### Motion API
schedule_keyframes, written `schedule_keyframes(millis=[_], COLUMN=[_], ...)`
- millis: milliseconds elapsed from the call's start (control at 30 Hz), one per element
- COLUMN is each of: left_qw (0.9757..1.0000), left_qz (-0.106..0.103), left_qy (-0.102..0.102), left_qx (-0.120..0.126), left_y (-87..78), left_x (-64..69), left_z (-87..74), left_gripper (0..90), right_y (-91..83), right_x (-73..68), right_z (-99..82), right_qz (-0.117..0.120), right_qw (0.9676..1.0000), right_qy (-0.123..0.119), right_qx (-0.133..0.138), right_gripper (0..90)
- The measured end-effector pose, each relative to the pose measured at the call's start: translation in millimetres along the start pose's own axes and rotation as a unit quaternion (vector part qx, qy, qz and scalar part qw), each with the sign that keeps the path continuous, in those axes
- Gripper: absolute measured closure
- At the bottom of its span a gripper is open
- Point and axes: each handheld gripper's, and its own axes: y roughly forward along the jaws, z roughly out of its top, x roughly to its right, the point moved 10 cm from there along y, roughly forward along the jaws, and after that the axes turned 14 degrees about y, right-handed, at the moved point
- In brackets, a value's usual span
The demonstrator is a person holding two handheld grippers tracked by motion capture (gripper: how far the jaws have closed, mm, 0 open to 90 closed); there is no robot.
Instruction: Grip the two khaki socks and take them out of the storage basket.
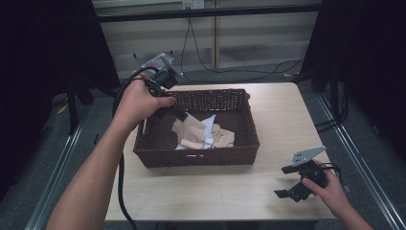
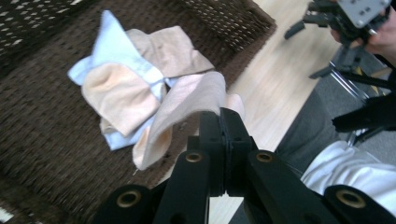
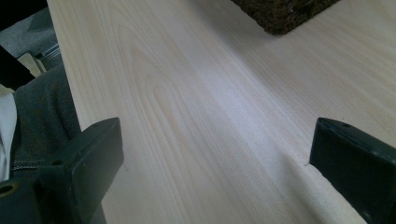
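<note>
High view shows my pale wooden worktop (image 1: 215,187) in a dim room. My left gripper (image 2: 223,122) has its jaws pinched on a beige cloth (image 2: 187,100), lifted above the wicker basket (image 1: 239,153). My right gripper (image 1: 293,181) hovers wide-jawed, well apart.

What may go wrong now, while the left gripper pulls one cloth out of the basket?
The left gripper pinches only the beige cloth's edge, so it may slip out. That cloth overlaps the cloth pile, which might drag along. The basket could shift, since the open right gripper rests away from it.
</note>
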Motion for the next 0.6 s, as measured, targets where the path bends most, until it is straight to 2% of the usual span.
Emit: schedule_keyframes(millis=[133,300,467,533,600], left_qw=[0.9999,0.9993,0.9987,0.9978,0.9977], left_qz=[-0.004,-0.017,-0.024,-0.034,-0.034], left_qy=[0.010,0.033,0.045,0.057,0.058], left_qx=[-0.001,-0.006,-0.007,-0.008,-0.007], left_y=[6.1,14.9,20.4,26.6,28.7], left_x=[4.7,19.1,28.0,35.7,37.6], left_z=[-1.5,-2.3,-3.2,-4.0,-4.0], left_gripper=[89.5,89.5,89.4,89.4,89.3], right_y=[0.4,0.2,0.5,0.2,0.1], right_x=[0.3,0.4,0.2,0.0,0.1], right_z=[0.1,0.5,0.3,0.4,0.4], right_qz=[-0.002,-0.001,-0.001,-0.001,0.000], right_qw=[1.0000,1.0000,1.0000,1.0000,1.0000], right_qy=[-0.001,-0.001,0.001,0.002,0.001], right_qx=[0.001,0.002,0.001,0.002,0.002], right_gripper=[2.1,2.1,2.1,2.1,2.1])
